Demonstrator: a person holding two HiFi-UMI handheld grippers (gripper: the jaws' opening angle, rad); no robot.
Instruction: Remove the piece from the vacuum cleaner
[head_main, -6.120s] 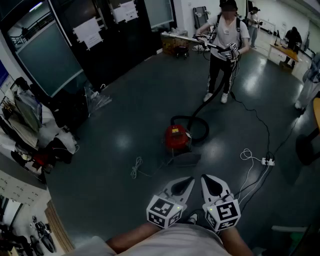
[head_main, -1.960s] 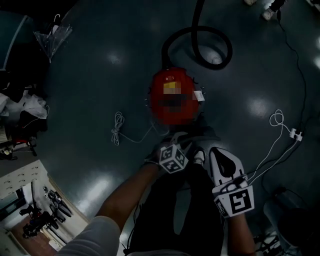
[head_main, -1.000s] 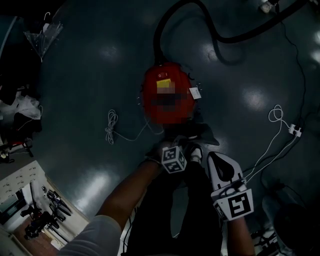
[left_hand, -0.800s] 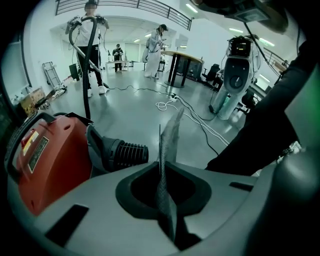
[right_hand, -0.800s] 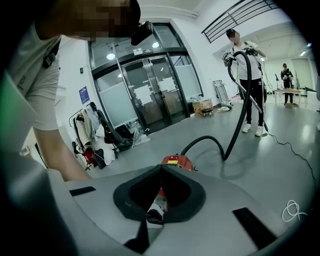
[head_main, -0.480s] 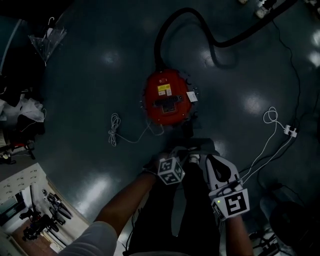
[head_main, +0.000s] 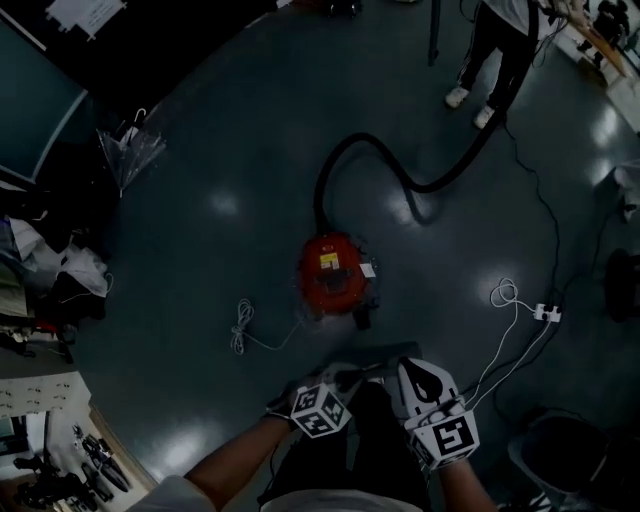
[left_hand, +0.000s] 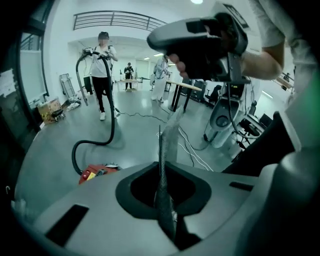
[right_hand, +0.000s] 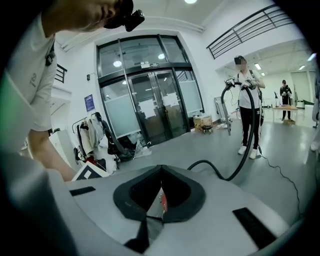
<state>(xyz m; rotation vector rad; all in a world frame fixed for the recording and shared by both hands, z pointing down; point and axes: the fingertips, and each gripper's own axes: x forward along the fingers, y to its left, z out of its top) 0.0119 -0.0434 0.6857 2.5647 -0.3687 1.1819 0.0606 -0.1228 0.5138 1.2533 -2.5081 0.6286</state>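
The red vacuum cleaner (head_main: 333, 285) stands on the dark floor, and its black hose (head_main: 350, 160) runs up to a second person (head_main: 500, 40) at the top right. A thin flat grey piece (head_main: 385, 352) hangs clear of the vacuum, just in front of both grippers. My left gripper (head_main: 345, 372) is shut on it; in the left gripper view the piece (left_hand: 170, 135) rises edge-on from the left gripper (left_hand: 165, 200). My right gripper (head_main: 405, 368) pinches the same piece (right_hand: 151, 200) low between its jaws. The vacuum (left_hand: 95, 172) lies beyond.
A white cable (head_main: 240, 335) lies coiled left of the vacuum. A power strip (head_main: 545, 313) with white leads sits at the right. A folded clear umbrella (head_main: 130, 150) and hanging clothes (head_main: 60, 280) crowd the left side. A dark chair base (head_main: 560, 460) is at the lower right.
The vacuum now looks smaller and farther off, and more floor and the second person's legs have come into view. Both grippers stay together on the grey piece, away from the vacuum.
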